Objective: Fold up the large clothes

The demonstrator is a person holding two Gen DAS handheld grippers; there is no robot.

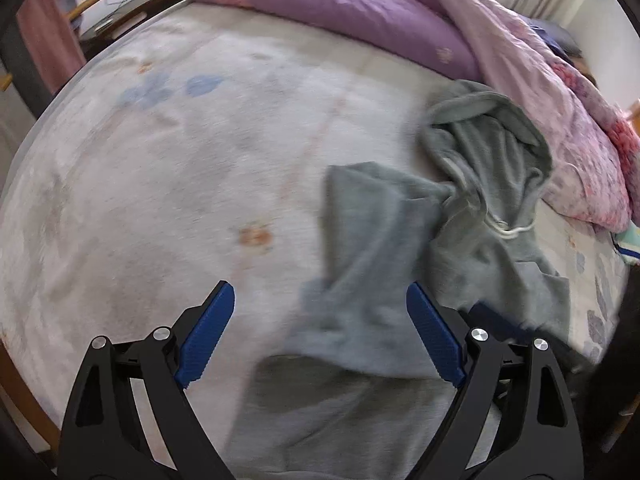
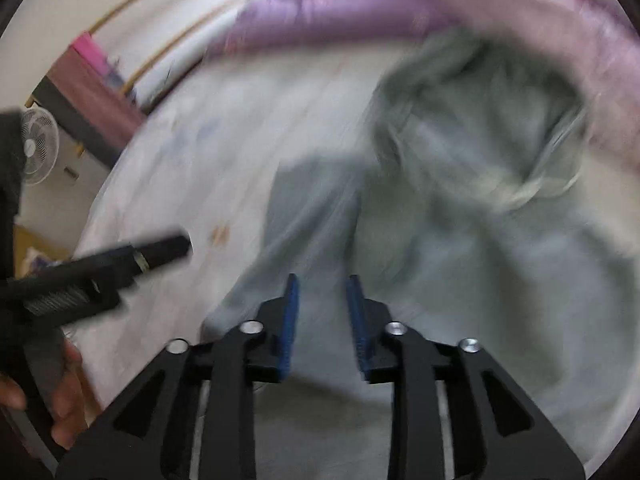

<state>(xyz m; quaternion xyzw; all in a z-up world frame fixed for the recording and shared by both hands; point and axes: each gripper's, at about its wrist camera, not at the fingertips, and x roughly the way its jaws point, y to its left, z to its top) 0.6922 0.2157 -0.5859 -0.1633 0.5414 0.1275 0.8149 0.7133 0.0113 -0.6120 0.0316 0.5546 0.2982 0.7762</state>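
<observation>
Our left tongs stand wide apart, their blue pads gripping nothing. Between and just beyond them lies the grey hoodie, spread crumpled on the bed. One sleeve runs straight ahead of the left tongs, its squared end pointing away from us. Ahead and to the right of those tongs the hood sits bunched, with a white drawstring curled just below it. The pale bed sheet with faint blue and orange flower prints stretches off to the left of the tongs. Far beyond, along the back edge of the bed, a purple and pink quilt is heaped, and the hood lies near its lower edge.

Our right tongs are narrowed to a small gap, yet the pads do not meet and we see no cloth pinched between them. They hover over the hoodie, which fills the space ahead and to their right; this view is badly blurred. To the left of the right tongs we see the body of the left tool and the hand holding it. Farther left stands a white fan. The quilt arcs across the far side.
</observation>
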